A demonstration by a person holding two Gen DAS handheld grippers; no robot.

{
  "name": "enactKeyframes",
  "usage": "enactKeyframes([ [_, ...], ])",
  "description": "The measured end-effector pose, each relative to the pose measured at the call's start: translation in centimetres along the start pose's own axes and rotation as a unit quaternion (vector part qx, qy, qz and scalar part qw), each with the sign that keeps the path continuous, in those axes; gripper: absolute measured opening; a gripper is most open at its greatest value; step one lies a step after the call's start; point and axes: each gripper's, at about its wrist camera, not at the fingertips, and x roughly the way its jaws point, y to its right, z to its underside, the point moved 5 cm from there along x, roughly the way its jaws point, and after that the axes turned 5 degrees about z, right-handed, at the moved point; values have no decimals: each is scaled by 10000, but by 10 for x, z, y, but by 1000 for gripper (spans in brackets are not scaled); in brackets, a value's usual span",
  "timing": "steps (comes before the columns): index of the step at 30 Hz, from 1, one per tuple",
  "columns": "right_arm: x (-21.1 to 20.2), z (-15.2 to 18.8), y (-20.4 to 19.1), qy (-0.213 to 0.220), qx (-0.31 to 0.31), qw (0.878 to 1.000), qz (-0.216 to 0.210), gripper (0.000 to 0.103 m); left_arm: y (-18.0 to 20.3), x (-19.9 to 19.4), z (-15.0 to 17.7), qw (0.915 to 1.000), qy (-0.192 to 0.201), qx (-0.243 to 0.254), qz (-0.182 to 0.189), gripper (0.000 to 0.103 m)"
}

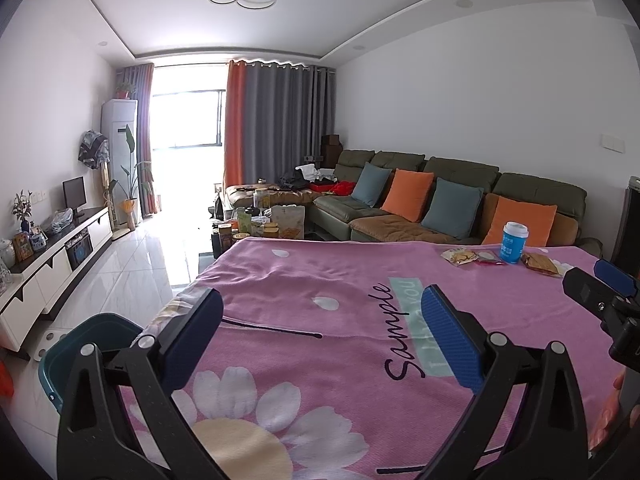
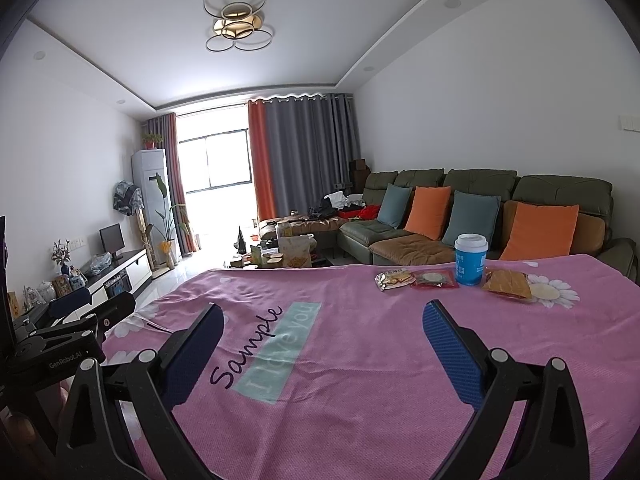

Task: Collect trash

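Both the left hand-held gripper [image 1: 320,336] and right hand-held gripper [image 2: 322,344] hover wide open, empty, over the pink-clothed surface [image 2: 360,380] (cup [image 2: 471,258] and wrappers [image 2: 394,280] sit far off).

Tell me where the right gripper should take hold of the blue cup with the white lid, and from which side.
Probably the blue cup by its blue wall below the white lid, coming level from the near side with the right gripper. It stands upright, and wrappers lie close at both sides, so the fingers must straddle carefully.
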Motion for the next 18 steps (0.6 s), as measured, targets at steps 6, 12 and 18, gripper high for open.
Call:
enactKeyframes([
  [6, 0, -1, 1, 18, -3, 10000, -1, 96, -1, 1, 2, 10000, -9, -15, -3, 97],
  [12, 0, -1, 1, 8, 5, 10000, 0, 96, -2, 1, 1, 10000, -10, -17, -1, 97],
  [18, 0, -2, 0, 21, 2, 10000, 0, 96, -2, 1, 1, 10000, -13, -16, 3, 97],
])
